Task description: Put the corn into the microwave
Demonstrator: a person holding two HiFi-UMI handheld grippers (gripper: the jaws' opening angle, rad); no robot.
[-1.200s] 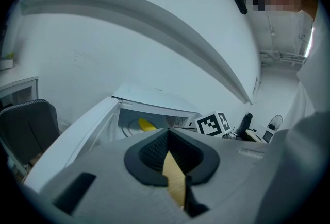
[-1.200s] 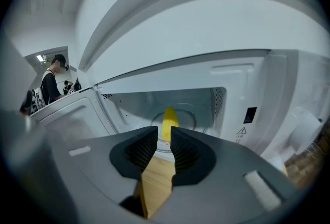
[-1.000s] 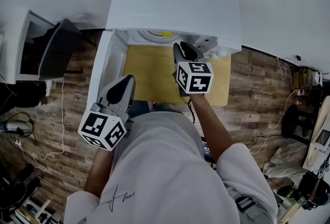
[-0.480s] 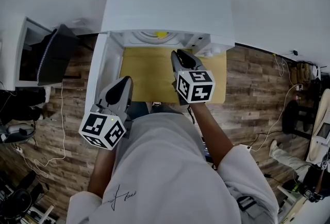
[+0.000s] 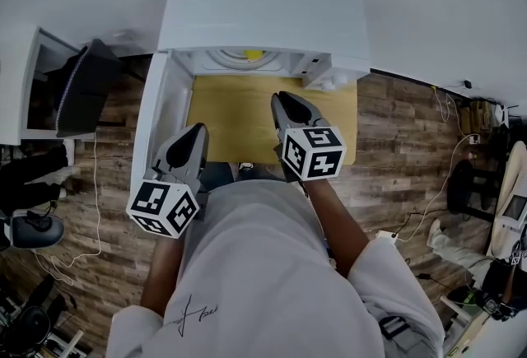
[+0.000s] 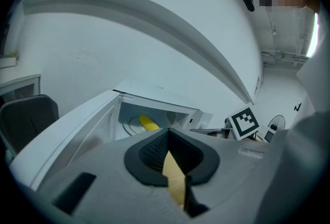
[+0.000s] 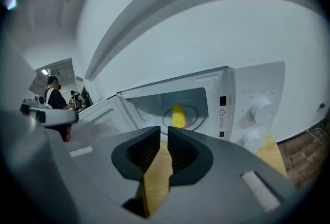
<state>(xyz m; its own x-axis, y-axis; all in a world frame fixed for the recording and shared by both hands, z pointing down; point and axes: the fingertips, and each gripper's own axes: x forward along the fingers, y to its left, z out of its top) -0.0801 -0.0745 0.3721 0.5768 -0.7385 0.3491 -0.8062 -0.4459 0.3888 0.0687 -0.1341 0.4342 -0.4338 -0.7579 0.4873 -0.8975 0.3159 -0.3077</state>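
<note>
The yellow corn (image 5: 254, 54) (image 7: 178, 115) (image 6: 148, 124) lies on the round turntable inside the white microwave (image 5: 263, 2), whose door (image 5: 156, 118) stands swung open to the left. My right gripper (image 5: 284, 101) (image 7: 164, 133) hovers over the wooden table (image 5: 230, 113) in front of the opening, well clear of the corn. Its jaws have just been closing; a thin slit remains between them and nothing is in it. My left gripper (image 5: 193, 134) (image 6: 168, 133) hangs by the open door, its jaws closed together and empty.
The microwave's knobs (image 7: 260, 109) sit on its right panel. A black chair (image 5: 82, 89) stands at the left beside a white desk. Cables trail over the wood-plank floor (image 5: 403, 151). A person (image 7: 51, 95) stands far off in the right gripper view.
My right gripper has drawn back from the microwave's mouth toward my body. The left gripper has stayed where it was. The corn stays on the turntable.
</note>
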